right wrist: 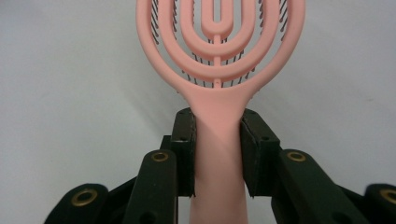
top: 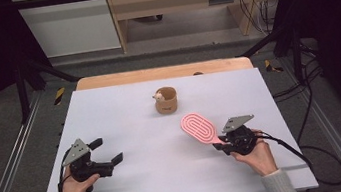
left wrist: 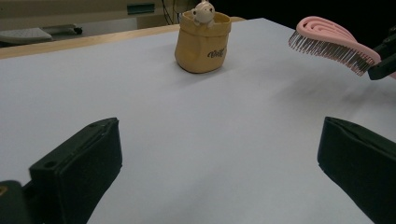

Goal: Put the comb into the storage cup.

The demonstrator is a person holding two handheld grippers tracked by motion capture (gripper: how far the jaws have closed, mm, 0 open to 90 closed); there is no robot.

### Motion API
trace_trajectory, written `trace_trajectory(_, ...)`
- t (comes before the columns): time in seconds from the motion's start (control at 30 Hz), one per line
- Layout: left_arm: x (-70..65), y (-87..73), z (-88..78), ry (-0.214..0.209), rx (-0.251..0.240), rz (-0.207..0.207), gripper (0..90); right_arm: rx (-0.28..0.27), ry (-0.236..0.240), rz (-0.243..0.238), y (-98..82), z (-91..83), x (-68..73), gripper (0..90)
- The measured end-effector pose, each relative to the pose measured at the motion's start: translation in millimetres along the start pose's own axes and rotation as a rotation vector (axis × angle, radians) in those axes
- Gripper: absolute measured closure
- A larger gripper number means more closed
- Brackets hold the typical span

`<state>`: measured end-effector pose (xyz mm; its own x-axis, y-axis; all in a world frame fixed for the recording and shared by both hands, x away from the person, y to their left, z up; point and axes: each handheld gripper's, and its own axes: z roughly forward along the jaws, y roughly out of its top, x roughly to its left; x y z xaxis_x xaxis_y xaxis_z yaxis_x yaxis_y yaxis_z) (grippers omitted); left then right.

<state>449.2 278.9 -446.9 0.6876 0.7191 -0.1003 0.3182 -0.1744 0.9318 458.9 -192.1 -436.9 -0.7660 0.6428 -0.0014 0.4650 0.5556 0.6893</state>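
Right gripper (top: 222, 144), lower right of the high view, has its jaws closed on the handle of a pink hairbrush (top: 199, 128). From the right gripper view, both black pads press flat against the sides of the brush handle (right wrist: 218, 154), low in the frame, and the oval head with its concentric ribs rises to the top edge, dark bristles showing through the gaps. The brush (left wrist: 334, 43) is held clear of the table: the left gripper view shows it at the upper right, bristles pointing down, with a soft shadow on the white surface beneath it. In the high view the head points toward the upper left, toward the frame's centre. Left gripper (top: 108, 151), lower left of the high view, has its jaws spread wide with nothing between them; in its own view the two jaws sit at the bottom corners with bare table (left wrist: 196, 140) between. A tan cup (top: 166, 100) stands upright just above centre in the high view, well apart from both grippers, with a small pale figure (top: 159, 96) at its rim. A hand (top: 259, 157) holds the right gripper from below.
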Motion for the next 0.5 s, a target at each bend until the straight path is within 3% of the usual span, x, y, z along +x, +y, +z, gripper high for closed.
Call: trace_trajectory(0.5, -5.8, 4.2, 1.8, -0.001, -0.009, -0.006, 0.0, -0.062, 0.007, 0.013, 1.1, -4.5, 0.5, 69.6)
